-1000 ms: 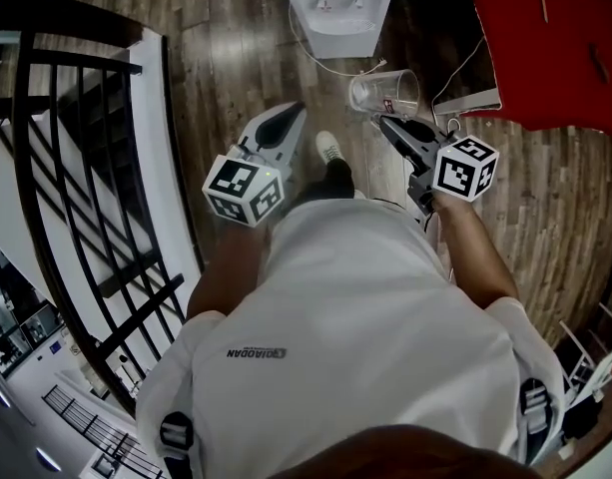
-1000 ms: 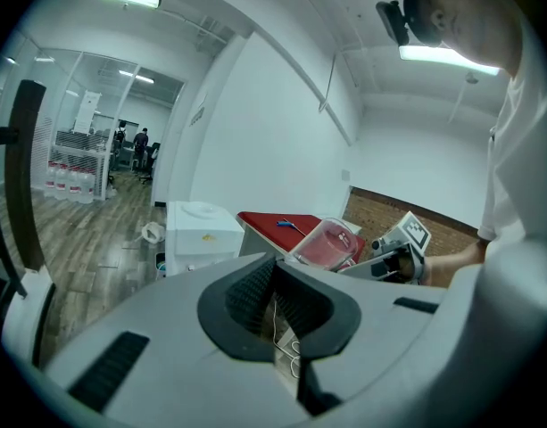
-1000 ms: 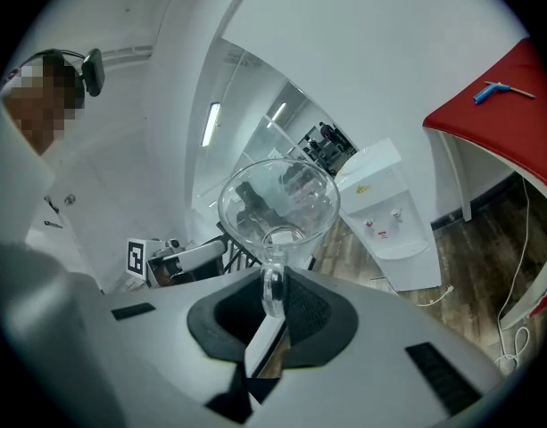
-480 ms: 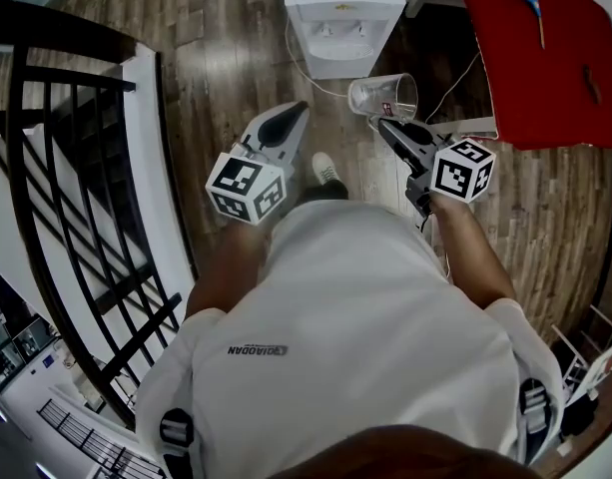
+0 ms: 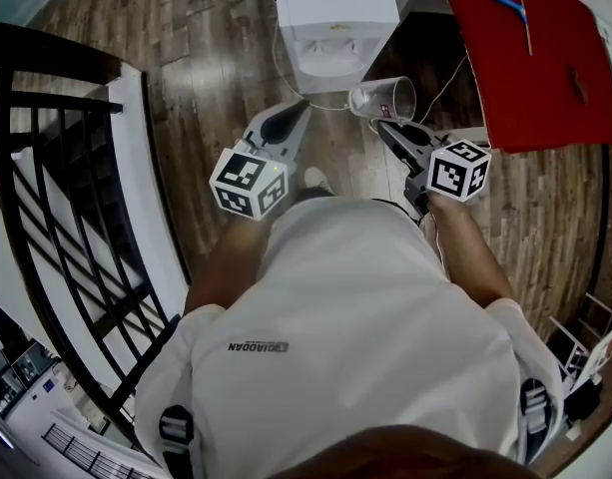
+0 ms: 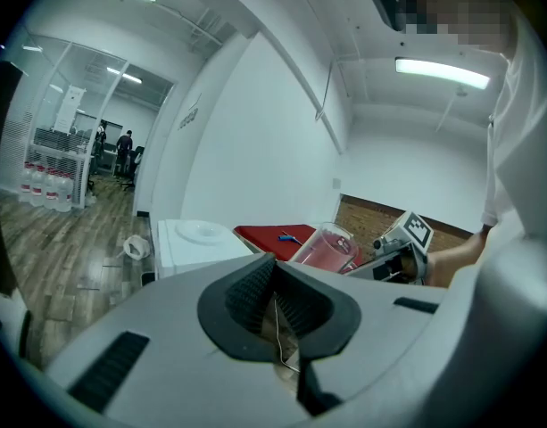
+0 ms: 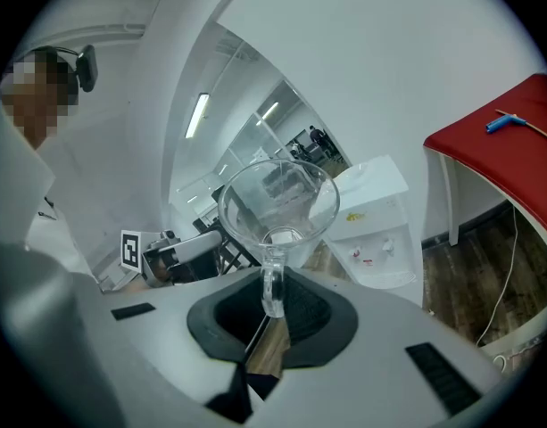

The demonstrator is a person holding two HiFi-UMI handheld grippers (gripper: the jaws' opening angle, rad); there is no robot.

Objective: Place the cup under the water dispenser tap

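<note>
Both claws have advanced toward the water dispenser; right claw clamped on the cup handle, left claw closed empty; recommend steadying cup upright on final approach

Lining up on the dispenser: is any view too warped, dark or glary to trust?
Head view: fisheye bends the railing, water dispenser sharp at the top edge. Right gripper view: cup sharp, see-through, corners dark. Left gripper view: ceiling lamp glares, rim dark.
</note>
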